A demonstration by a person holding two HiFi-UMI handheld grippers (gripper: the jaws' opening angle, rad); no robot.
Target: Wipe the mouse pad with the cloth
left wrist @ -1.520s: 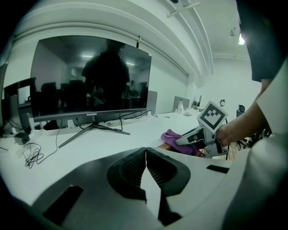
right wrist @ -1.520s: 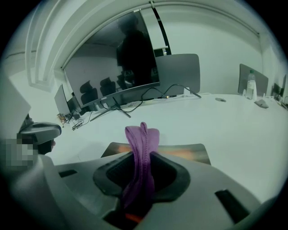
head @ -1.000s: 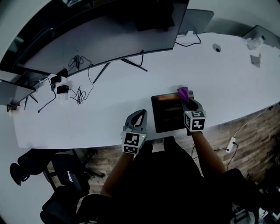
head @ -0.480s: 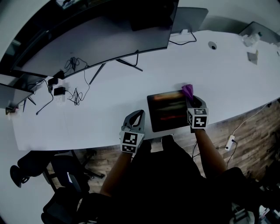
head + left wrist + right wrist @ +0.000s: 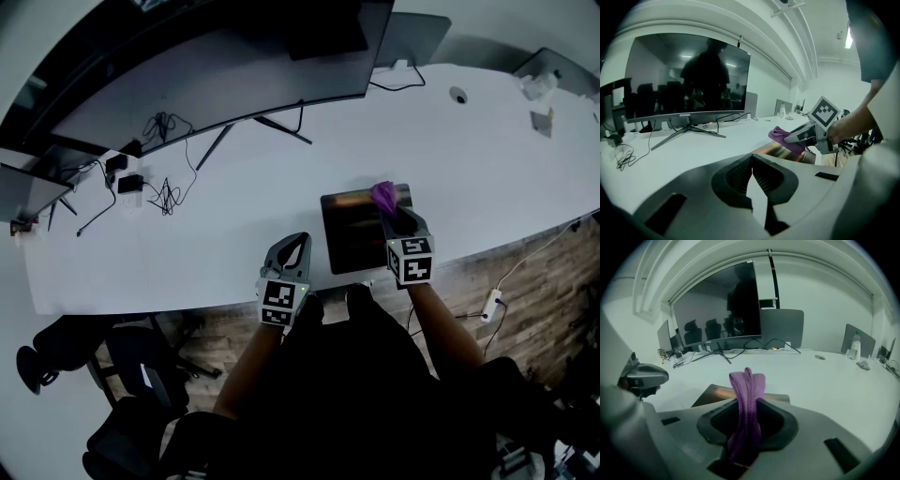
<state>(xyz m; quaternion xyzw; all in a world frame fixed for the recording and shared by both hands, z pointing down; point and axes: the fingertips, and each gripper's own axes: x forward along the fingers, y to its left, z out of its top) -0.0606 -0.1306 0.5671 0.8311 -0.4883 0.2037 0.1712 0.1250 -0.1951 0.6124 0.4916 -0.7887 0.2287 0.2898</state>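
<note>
The dark mouse pad (image 5: 352, 234) lies on the white desk near its front edge. A purple cloth (image 5: 382, 195) is pinched in my right gripper (image 5: 390, 212), which is shut on it over the pad's far right part. In the right gripper view the cloth (image 5: 747, 390) stands up between the jaws, with the pad (image 5: 715, 394) just beyond. My left gripper (image 5: 293, 251) sits left of the pad, shut with nothing in it. The left gripper view shows its jaws (image 5: 751, 161) closed, with the cloth (image 5: 780, 136) and pad (image 5: 771, 151) off to the right.
A wide curved monitor (image 5: 216, 80) on a splayed stand spans the back of the desk (image 5: 487, 169). Tangled cables and adapters (image 5: 141, 183) lie at the left. Small items (image 5: 539, 103) sit at the far right. Office chairs (image 5: 56, 356) stand on the floor below.
My right gripper has carried the cloth left, from the pad's far right corner to over the pad's far edge. The left gripper has stayed put.
</note>
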